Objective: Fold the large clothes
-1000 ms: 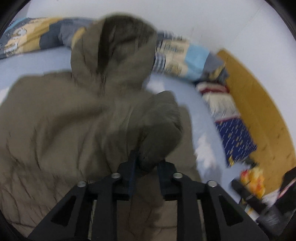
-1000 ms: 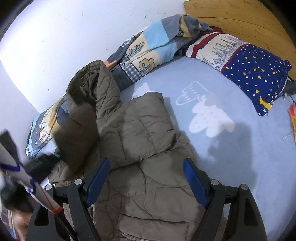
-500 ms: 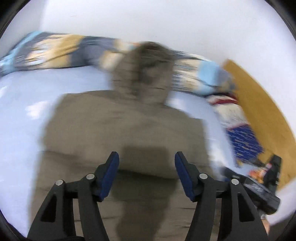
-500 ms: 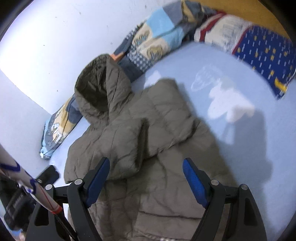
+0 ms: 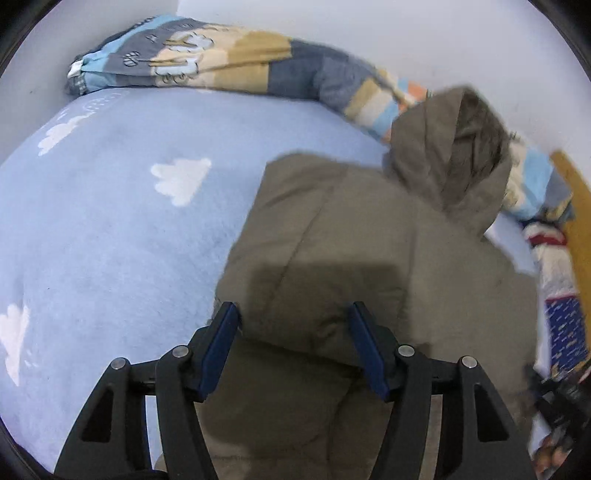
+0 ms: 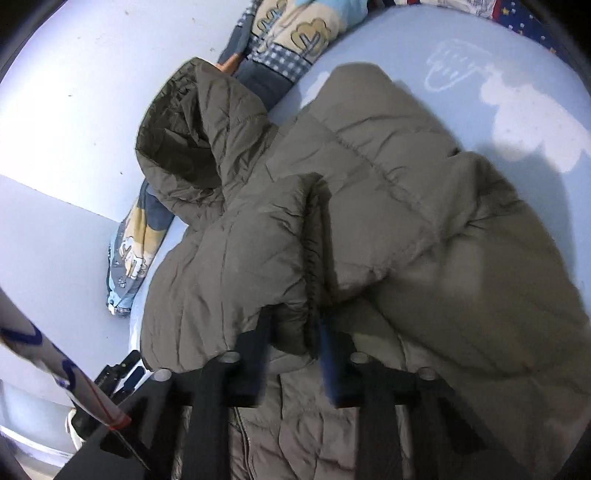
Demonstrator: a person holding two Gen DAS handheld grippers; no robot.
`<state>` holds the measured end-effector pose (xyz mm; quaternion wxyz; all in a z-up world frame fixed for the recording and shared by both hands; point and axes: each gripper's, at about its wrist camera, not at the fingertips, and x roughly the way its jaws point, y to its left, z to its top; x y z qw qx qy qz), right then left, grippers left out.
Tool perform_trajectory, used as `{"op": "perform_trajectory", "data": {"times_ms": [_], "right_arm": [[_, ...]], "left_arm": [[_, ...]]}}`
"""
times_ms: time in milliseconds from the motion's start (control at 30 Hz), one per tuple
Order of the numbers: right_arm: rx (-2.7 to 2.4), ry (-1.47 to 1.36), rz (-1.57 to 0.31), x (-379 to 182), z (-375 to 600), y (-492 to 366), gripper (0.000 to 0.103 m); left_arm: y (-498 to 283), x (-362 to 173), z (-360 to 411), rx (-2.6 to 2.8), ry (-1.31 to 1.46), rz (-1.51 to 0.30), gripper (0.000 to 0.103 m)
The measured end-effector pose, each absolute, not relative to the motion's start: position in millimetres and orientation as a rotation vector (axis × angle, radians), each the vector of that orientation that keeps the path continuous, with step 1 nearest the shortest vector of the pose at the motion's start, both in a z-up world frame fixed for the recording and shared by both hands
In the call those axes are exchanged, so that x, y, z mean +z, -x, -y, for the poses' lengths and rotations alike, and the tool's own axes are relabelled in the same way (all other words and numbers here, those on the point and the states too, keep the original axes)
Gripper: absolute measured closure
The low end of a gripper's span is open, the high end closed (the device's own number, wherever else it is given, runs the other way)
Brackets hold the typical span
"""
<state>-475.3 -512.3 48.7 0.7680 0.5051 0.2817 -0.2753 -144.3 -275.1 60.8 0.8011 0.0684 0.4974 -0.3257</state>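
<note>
Right gripper [image 6: 295,332], jaws just closing, pinches a sleeve cuff [image 6: 291,295] of the olive puffer jacket [image 6: 424,221]. Left gripper [image 5: 295,343] has just been opening, jaws apart, hovering over the jacket's folded edge, nothing gripped. Jacket lies spread on the blue cloud-print bed [image 5: 110,240], sleeves folded in, hood [image 5: 454,158] toward the rolled patchwork quilt [image 5: 221,62] by the wall [image 5: 369,33].
</note>
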Motion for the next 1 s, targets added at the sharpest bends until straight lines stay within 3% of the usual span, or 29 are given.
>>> {"op": "perform_trajectory", "data": {"times_ms": [100,233,267,333,433,800,900,1000], "right_arm": [[-0.729,-0.875,-0.69,68.0,508.8,463.1,0.082],[-0.754,-0.812,-0.769,63.8,510.4,458.8,0.082],[-0.76,-0.811,-0.766,67.8,509.3,461.7,0.079],[-0.755,-0.812,-0.746,78.9,506.6,468.0,0.062],[-0.756,-0.777,-0.707,94.9,500.0,476.2,0.049],[-0.697,-0.759,-0.756,98.6,479.7,510.4,0.047],[-0.701,-0.765,-0.728,105.9,477.9,522.1,0.047],[-0.699,-0.771,-0.699,115.0,477.4,531.8,0.047]], "left_arm": [[146.5,49.7,285.5,-0.688,-0.218,-1.073,0.039],[148.0,58.6,276.8,-0.697,-0.216,-1.061,0.039],[149.7,64.9,268.8,-0.701,-0.211,-1.048,0.039],[157.6,77.3,249.4,-0.718,-0.217,-1.015,0.039],[166.5,85.4,216.9,-0.697,-0.239,-0.987,0.038],[264.8,30.0,93.8,-0.452,-0.073,-1.109,0.038],[322.8,53.0,90.2,-0.438,-0.166,-0.97,0.039],[354.6,92.5,102.1,-0.573,-0.131,-0.958,0.038]]}}
